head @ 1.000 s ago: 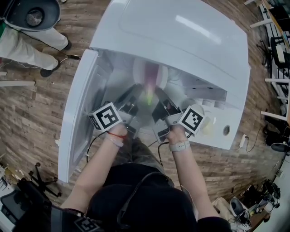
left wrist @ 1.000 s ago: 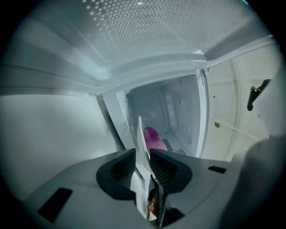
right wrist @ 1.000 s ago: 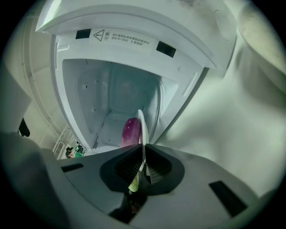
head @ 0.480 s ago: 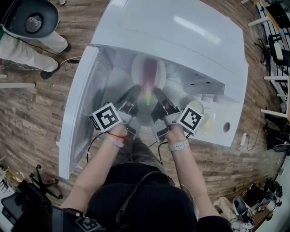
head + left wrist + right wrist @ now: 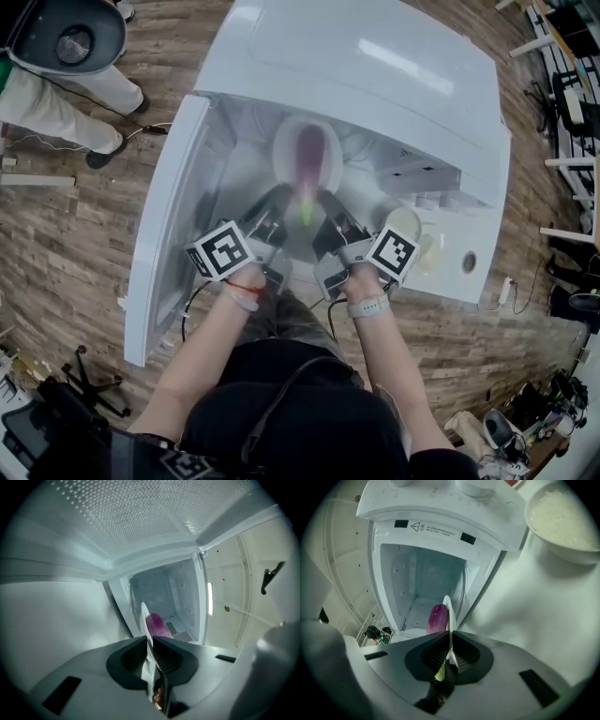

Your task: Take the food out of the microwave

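the microwave (image 5: 375,66) mouth is hemmed by the open door (image 5: 159,253) on the left and the panel (image 5: 441,197) on the right. its middle is filled by the plate (image 5: 307,155), clamped by the left gripper (image 5: 150,644) and right gripper (image 5: 450,641). room is left at either side. a bowl (image 5: 565,520) is set by the panel.

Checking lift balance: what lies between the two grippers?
In the head view, the green stem end of the eggplant, on the white plate. The left gripper, its fingers just closed, and the right gripper both pinch the rim.
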The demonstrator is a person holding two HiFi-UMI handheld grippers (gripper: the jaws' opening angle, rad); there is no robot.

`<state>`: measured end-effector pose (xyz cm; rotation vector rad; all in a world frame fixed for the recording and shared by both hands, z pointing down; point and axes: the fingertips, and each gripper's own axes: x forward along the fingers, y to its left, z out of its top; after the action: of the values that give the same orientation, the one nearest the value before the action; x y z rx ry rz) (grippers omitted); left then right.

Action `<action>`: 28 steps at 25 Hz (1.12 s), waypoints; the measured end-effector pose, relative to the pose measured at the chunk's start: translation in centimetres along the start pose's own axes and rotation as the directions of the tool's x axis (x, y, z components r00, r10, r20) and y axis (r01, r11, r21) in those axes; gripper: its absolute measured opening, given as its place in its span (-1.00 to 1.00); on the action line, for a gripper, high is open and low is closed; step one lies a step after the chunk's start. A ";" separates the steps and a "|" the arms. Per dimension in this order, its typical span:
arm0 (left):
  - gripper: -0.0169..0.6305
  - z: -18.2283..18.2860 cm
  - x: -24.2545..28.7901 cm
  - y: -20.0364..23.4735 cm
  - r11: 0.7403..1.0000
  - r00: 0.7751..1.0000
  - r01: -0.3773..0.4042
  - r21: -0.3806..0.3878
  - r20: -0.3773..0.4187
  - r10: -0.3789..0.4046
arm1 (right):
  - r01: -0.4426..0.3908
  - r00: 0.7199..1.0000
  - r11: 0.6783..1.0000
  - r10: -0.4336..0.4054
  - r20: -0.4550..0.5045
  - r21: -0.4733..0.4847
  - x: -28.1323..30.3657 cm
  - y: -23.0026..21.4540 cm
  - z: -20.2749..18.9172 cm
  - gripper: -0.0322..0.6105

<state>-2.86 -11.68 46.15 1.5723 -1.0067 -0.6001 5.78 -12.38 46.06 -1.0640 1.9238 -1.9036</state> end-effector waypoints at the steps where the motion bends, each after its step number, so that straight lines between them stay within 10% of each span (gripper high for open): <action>1: -0.81 -0.1 -0.1 -0.1 1.000 1.000 0.001 0.001 -0.002 -0.001 | -0.001 1.000 1.000 0.001 0.002 0.001 -0.2 0.0 -0.1 -0.79; 28: -0.81 -5.8 -2.3 -1.0 0.999 0.996 0.006 0.032 -0.086 -0.003 | 0.021 0.998 1.000 -0.023 0.066 0.023 -6.1 -2.1 -2.0 -0.79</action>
<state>0.94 -6.66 46.32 1.6156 -0.9529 -0.5175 9.56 -6.78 46.31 -1.1317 1.8590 -1.8725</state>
